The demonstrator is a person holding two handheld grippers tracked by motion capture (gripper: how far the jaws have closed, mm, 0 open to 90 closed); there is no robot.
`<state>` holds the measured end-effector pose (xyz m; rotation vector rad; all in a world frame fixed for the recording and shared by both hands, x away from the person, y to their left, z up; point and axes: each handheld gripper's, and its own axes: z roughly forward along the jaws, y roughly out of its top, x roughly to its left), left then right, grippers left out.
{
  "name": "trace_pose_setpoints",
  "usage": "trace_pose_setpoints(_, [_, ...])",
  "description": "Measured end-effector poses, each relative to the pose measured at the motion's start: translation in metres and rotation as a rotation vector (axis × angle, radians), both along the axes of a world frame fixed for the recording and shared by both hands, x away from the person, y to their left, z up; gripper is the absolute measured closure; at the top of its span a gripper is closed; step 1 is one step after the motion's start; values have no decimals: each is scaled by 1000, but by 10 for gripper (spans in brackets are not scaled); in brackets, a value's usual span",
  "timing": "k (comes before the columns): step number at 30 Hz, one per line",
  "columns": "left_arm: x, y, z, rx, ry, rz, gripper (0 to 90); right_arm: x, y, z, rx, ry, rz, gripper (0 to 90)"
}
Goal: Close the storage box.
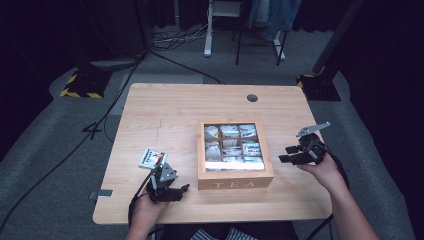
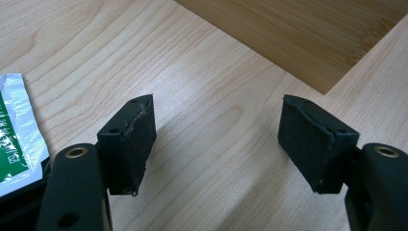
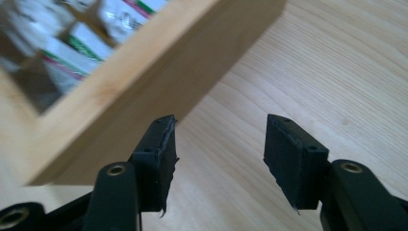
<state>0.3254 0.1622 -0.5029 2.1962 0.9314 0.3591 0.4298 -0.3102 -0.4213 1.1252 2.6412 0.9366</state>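
The table (image 1: 165, 107) carries a wooden tea box (image 1: 235, 177) at centre (sachets visible through its windowed lid). The right gripper (image 1: 289, 154) sits just beside the box's right wall, jaws spread on nothing. The left gripper (image 1: 175, 192), likewise spread and empty, rests near a loose tea sachet (image 1: 152, 158).

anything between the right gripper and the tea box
No: bare tabletop lies between the open right gripper and the tea box, seen in the right gripper view.

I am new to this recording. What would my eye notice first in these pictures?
A square wooden tea box with a window lid, full of tea bags, sits mid-table. A loose white-and-green tea bag packet lies to its left, beside the open left gripper. The open right gripper hovers at the box's right.
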Motion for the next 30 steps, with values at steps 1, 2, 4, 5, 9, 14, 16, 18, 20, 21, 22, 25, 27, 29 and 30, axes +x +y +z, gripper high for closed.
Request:
trace_pose_setpoints(1, [0,0,0,0,0,0,301,2,-1,-4,-10,-7,-12,449])
trace_pose_setpoints(2, [0,0,0,-2,2,0,301,2,-1,-4,-10,-7,-12,449])
trace_pose_setpoints(4, [0,0,0,-2,2,6,299,7,-5,-17,3,-10,-48,449])
trace_pose_setpoints(5, [0,0,0,-2,2,6,299,7,-5,-17,3,-10,-48,449])
trace_pose_setpoints(9, [0,0,0,-2,2,7,299,13,-10,-33,-1,-30,-97,446])
trace_pose_setpoints(14, [0,0,0,-2,2,7,299,19,-17,-54,-30,-87,-139,448])
trace_pose_setpoints(16, [0,0,0,-2,2,8,299,20,-17,-62,-32,-100,-137,449])
trace_pose_setpoints(18, [0,0,0,-2,2,8,298,21,-17,-66,-28,-126,-139,441])
trace_pose_setpoints(20, [0,0,0,-1,2,8,298,21,-17,-69,-19,-150,-144,416])
trace_pose_setpoints(21, [0,0,0,-1,2,8,298,21,-16,-70,-14,-164,-144,385])
trace_pose_setpoints(22, [0,0,0,-1,2,8,298,21,-16,-73,-5,-188,-134,339])
trace_pose_setpoints(25, [0,0,0,-1,1,8,297,20,-17,-82,51,-242,-121,258])
trace_pose_setpoints(27, [0,0,0,0,1,9,295,21,-16,-82,43,-240,-130,216])
trace_pose_setpoints(29, [0,0,0,0,1,9,295,22,-16,-82,36,-233,-153,169])
trace_pose_setpoints(30, [0,0,0,-1,1,11,295,23,-16,-82,32,-232,-160,150])
